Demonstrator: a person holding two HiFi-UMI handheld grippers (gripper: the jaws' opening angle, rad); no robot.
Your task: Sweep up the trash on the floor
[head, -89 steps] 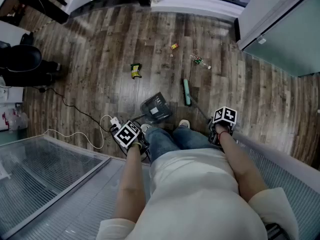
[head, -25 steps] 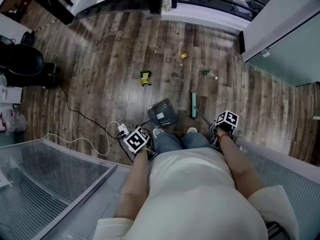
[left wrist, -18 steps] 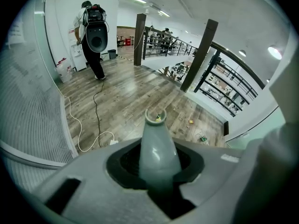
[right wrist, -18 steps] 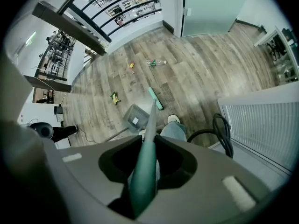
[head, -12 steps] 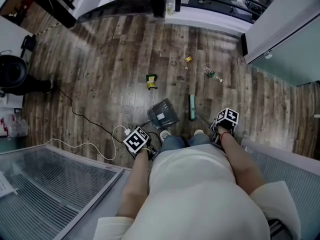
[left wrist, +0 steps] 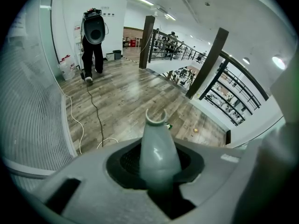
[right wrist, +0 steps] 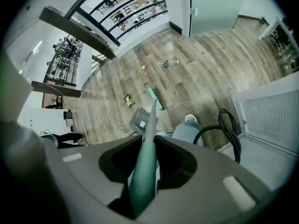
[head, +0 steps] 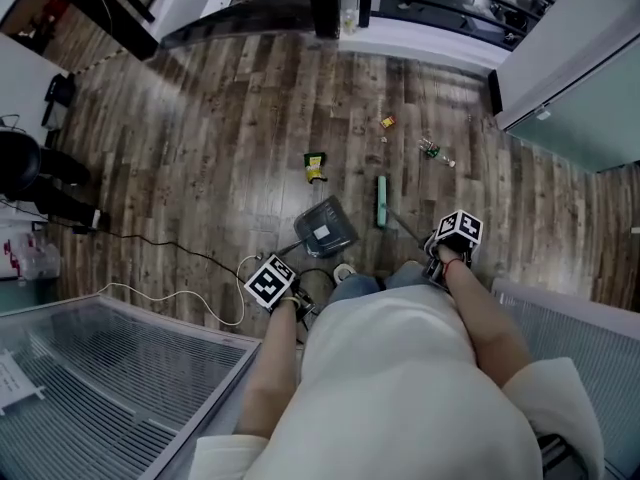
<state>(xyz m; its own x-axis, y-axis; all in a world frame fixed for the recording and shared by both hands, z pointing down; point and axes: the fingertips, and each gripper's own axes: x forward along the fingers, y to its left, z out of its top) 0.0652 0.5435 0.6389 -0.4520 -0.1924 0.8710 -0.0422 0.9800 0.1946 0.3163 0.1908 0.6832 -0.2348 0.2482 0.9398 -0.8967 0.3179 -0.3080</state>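
Right gripper (head: 452, 236) clamped on the broom handle (right wrist: 148, 134), left gripper (head: 272, 280) on the dustpan handle (left wrist: 156, 153), lining up on the wrapper (head: 315, 166) ahead, next calls for planting bristles beyond it.

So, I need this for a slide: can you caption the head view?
Person, dustpan in left gripper and broom in right gripper, faces trash scattered on wood floor.
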